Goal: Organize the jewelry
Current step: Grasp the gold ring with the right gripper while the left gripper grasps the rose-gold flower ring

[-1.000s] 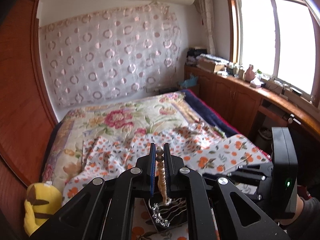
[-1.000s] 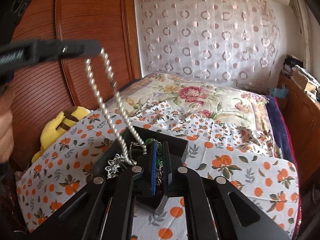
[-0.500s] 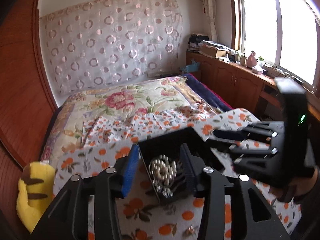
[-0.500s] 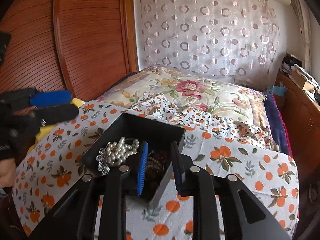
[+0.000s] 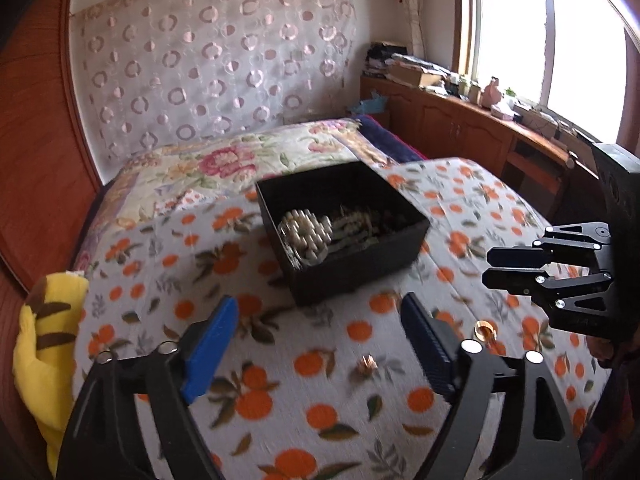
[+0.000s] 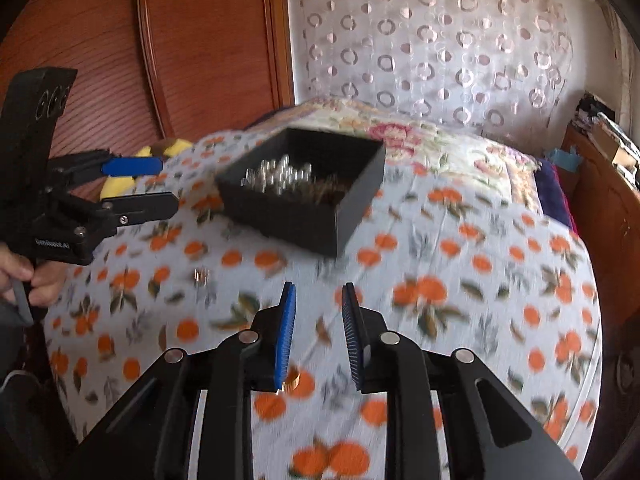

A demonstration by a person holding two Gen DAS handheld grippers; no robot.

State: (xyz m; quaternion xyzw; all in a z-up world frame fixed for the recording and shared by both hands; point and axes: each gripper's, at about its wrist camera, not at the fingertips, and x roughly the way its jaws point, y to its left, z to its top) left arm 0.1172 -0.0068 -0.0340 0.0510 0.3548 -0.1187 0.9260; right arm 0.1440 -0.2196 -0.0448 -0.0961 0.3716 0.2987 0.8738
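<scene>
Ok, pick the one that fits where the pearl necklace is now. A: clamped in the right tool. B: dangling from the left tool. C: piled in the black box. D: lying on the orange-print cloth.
C: the pearls lie heaped inside the black box, while the left tool and the right tool are both open and hold nothing.

Bedroom. Bed [image 5: 224, 168] ahead of the grippers, floral quilt on it, orange-print sheet [image 5: 320, 360] right under the fingers. White curtain with ring pattern [image 5: 208, 64] on far wall. Wood panel wardrobe [image 6: 188, 40] to the left. Bright window [image 5: 544, 32] to the right, low wood cabinets [image 5: 452, 128] under it, cluttered top. Yellow plush toy [image 5: 40, 352] at left bed edge.
</scene>
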